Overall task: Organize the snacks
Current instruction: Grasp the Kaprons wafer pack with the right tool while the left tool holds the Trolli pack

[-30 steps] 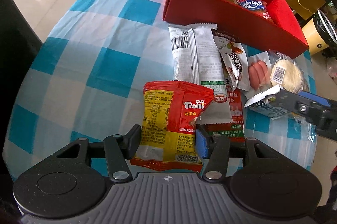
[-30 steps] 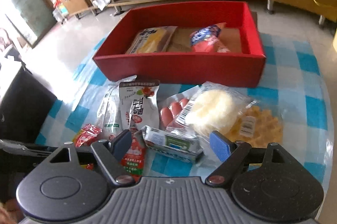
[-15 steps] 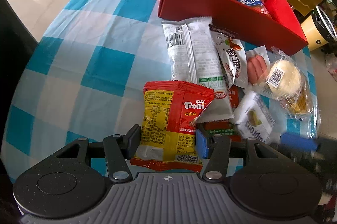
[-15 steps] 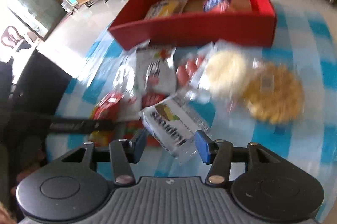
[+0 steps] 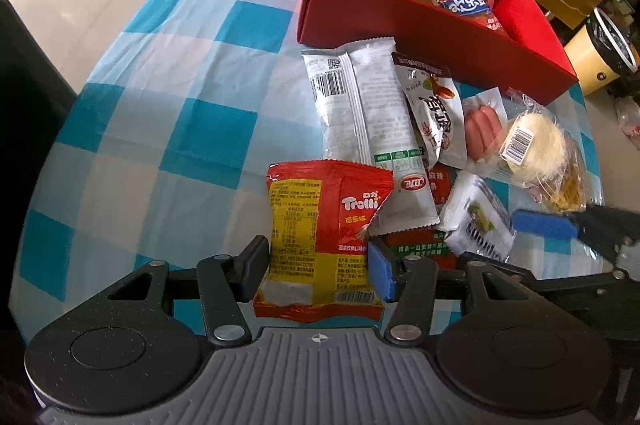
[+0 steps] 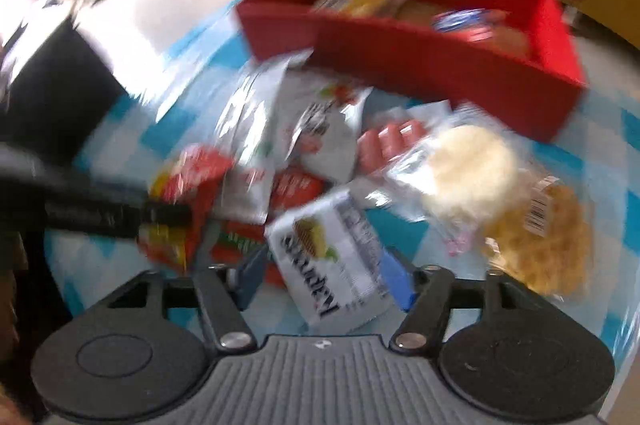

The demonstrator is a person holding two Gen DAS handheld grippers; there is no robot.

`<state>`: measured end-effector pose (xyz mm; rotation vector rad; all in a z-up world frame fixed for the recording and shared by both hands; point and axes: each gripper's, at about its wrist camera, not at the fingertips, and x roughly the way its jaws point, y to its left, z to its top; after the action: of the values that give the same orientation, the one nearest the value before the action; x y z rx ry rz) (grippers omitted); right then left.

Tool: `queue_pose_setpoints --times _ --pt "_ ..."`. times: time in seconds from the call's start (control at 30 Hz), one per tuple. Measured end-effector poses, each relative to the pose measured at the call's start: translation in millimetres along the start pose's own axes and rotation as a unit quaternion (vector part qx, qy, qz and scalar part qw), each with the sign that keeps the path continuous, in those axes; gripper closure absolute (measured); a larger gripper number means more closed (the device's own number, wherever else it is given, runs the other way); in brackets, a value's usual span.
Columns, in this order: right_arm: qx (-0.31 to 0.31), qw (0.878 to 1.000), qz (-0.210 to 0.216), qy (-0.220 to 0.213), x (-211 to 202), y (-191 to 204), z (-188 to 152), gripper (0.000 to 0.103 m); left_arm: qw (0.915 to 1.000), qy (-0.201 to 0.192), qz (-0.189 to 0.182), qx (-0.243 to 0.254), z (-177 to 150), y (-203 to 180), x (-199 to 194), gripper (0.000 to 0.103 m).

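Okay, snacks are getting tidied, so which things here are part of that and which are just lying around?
Part of the job: red box, Trolli packet in the left gripper, white wafer packet between the right gripper's jaws, sausages.
Lying around: yellow bin, checked tablecloth.

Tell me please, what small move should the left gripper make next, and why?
Probably lift the red and yellow Trolli packet a little and carry it toward the red box. The left gripper has its jaws closed on the packet's sides, so the grasp looks done. The box already holds two snacks with room left. The right gripper, its jaws just reopening, straddles a white packet beside it.
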<state>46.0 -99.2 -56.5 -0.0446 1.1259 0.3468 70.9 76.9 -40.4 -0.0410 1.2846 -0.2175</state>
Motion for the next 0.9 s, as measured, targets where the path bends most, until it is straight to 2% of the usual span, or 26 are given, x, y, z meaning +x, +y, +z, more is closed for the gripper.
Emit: queue_pose_setpoints --times 0.07,0.17,0.2,0.3,0.37,0.4,0.47,0.5,0.57,0.6,0.63,0.67,0.73,0.8,0.9 --pt "-0.028 1.0 -0.008 0.008 6.2 -0.4 3.5 0.036 1.0 0.006 -0.002 -0.002 -1.0 2.2 2.7 0.04" --pt "-0.042 0.999 0.006 0.017 18.2 -3.9 7.4 0.036 1.0 0.007 0.006 0.002 -1.3 1.4 5.6 0.036" --pt "-0.048 0.999 0.009 0.017 22.9 -2.8 5.9 0.033 0.9999 0.007 0.013 0.0 -1.6 0.9 7.2 0.031" --pt "-0.057 0.998 -0.006 0.002 25.3 6.5 0.1 0.03 0.9993 0.02 0.03 -0.002 -3.3 -1.0 17.6 0.027" --pt "-0.046 0.999 0.006 -0.002 26.7 6.4 -4.8 0.02 0.9992 0.016 0.037 0.007 -6.7 -6.9 19.7 0.016" --pt "-0.044 0.999 0.022 0.004 29.4 6.8 -7.2 0.005 0.9987 0.014 0.047 0.01 -9.6 -9.3 22.2 0.014" --pt "-0.047 0.999 0.025 0.007 29.6 9.2 -9.7 0.001 0.9972 0.007 0.073 0.019 -15.5 -15.1 25.0 0.009" --pt "-0.076 0.997 -0.002 0.006 31.0 21.9 -15.5 0.001 0.9967 0.005 0.079 0.018 -17.7 -16.3 26.0 0.009" --pt "-0.09 0.996 -0.024 0.009 33.4 30.7 -17.0 0.001 0.9964 0.001 0.082 0.022 -19.1 -19.0 25.8 0.013" --pt "-0.086 0.996 -0.026 0.011 33.1 31.1 -16.5 0.001 0.9964 -0.003 0.082 0.022 -19.5 -19.9 23.5 0.022" --pt "-0.079 0.996 -0.027 0.009 30.6 30.6 -17.2 0.006 0.9963 -0.008 0.082 0.024 -19.9 -21.3 20.5 0.037" --pt "-0.076 0.997 -0.029 0.004 28.0 29.8 -16.5 0.011 0.9967 -0.009 0.076 0.026 -20.3 -23.4 18.0 0.039" --pt "-0.069 0.997 -0.025 -0.004 21.2 27.0 -14.5 0.043 0.9968 -0.007 0.074 0.03 -21.4 -26.8 17.5 0.041" --pt "-0.054 0.998 -0.009 -0.009 16.0 24.7 -14.5 0.047 0.9964 -0.006 0.076 0.036 -22.0 -30.5 17.1 0.042" --pt "-0.061 0.998 -0.019 -0.013 12.6 27.8 -18.0 0.047 0.9978 -0.009 0.057 0.032 -22.9 -31.3 9.4 0.043"
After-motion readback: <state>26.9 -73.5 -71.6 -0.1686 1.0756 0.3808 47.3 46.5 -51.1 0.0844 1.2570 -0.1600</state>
